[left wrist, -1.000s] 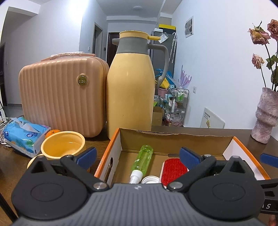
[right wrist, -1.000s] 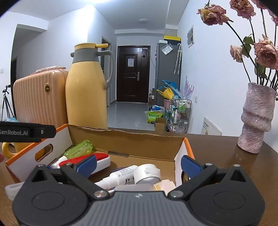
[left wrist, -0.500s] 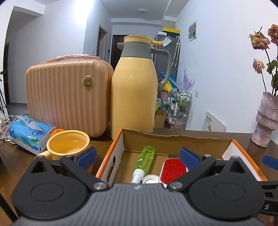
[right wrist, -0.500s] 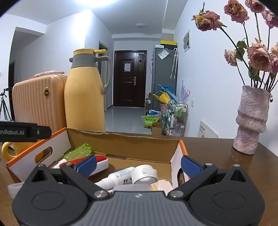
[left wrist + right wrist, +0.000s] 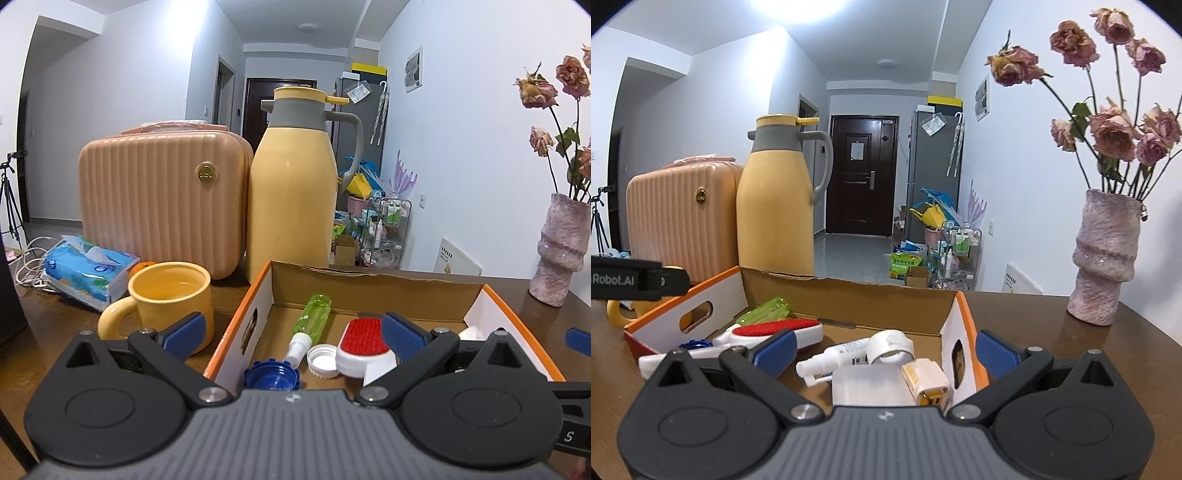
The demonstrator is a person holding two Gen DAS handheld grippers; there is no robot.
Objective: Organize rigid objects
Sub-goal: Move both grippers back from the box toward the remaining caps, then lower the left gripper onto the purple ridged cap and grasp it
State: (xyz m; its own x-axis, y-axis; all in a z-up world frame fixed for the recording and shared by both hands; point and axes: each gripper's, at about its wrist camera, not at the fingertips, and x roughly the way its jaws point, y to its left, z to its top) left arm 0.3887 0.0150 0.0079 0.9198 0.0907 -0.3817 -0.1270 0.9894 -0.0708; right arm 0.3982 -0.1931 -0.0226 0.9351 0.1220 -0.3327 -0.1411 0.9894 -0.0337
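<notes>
The box (image 5: 373,286) is raw brown cardboard inside, its edge torn rough. The jug (image 5: 291,206) looks smooth and matt, the table (image 5: 1052,332) dark glossy wood, and the vase (image 5: 1104,258) coarse and grainy.

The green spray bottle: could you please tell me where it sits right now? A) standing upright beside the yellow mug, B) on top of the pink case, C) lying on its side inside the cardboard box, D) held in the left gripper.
C: the green spray bottle lies on its side on the floor of the cardboard box, next to the red brush, with neither gripper touching it.
</notes>
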